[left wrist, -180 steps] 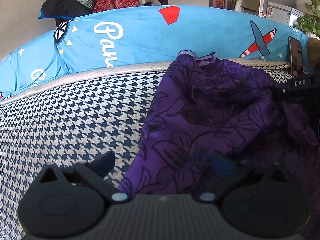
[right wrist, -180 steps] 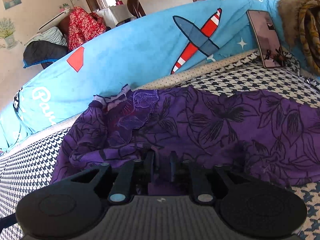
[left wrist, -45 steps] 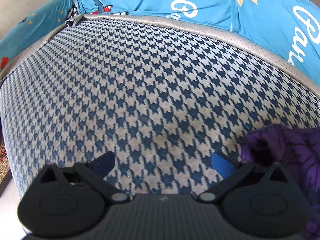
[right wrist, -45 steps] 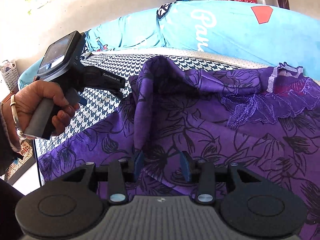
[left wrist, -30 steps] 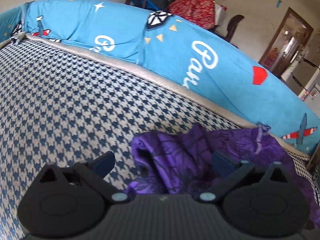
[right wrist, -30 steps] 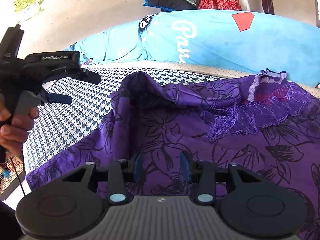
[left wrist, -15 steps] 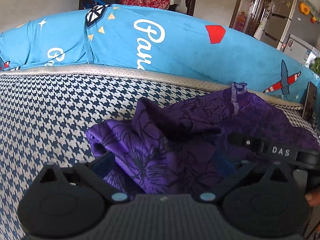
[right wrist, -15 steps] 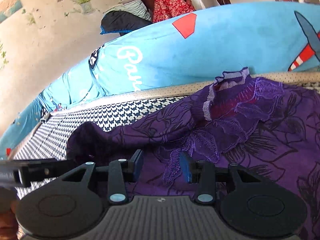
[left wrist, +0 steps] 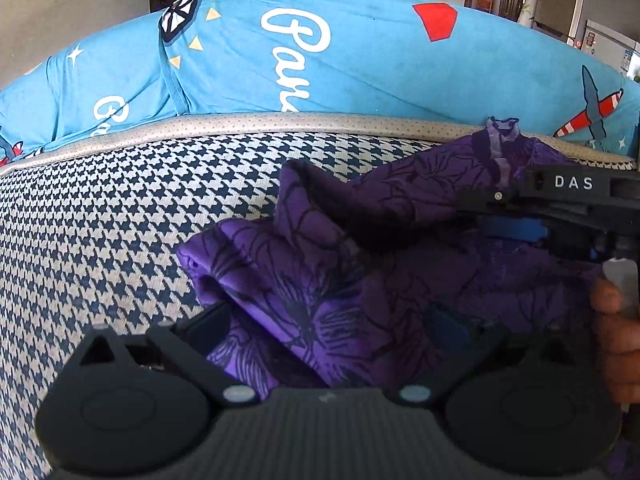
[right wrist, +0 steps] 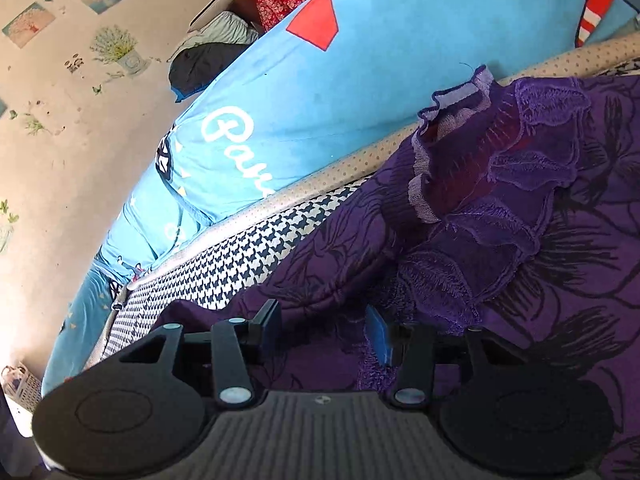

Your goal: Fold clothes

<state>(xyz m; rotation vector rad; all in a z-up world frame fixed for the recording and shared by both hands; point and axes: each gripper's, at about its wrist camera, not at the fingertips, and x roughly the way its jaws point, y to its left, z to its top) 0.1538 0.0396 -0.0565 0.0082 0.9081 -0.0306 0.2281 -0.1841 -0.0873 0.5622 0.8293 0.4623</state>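
Between the fingers of my left hand-held gripper [left wrist: 334, 330] a bunched fold of the purple floral garment [left wrist: 400, 264] lies loose; the jaws stand wide apart and I see no pad pressing on the cloth. Just ahead of my right hand-held gripper [right wrist: 326, 330] the same garment spreads across the view, and those jaws are opening, with cloth lying under and between them but nothing pinched as far as I can tell. Off to the right of the left gripper, a hand [left wrist: 618, 344] holds the other tool above the fabric. Beyond both grippers the garment's lace neckline [right wrist: 492, 160] sits near the far edge of the houndstooth bed [left wrist: 120, 220], with its left part heaped toward the middle. Farther still, the blue printed pillow [left wrist: 320, 60] runs along the back. I judge the fold barely begun: one side is gathered inward but crumpled, not flat, and smoothing plus the remaining folds are all left.
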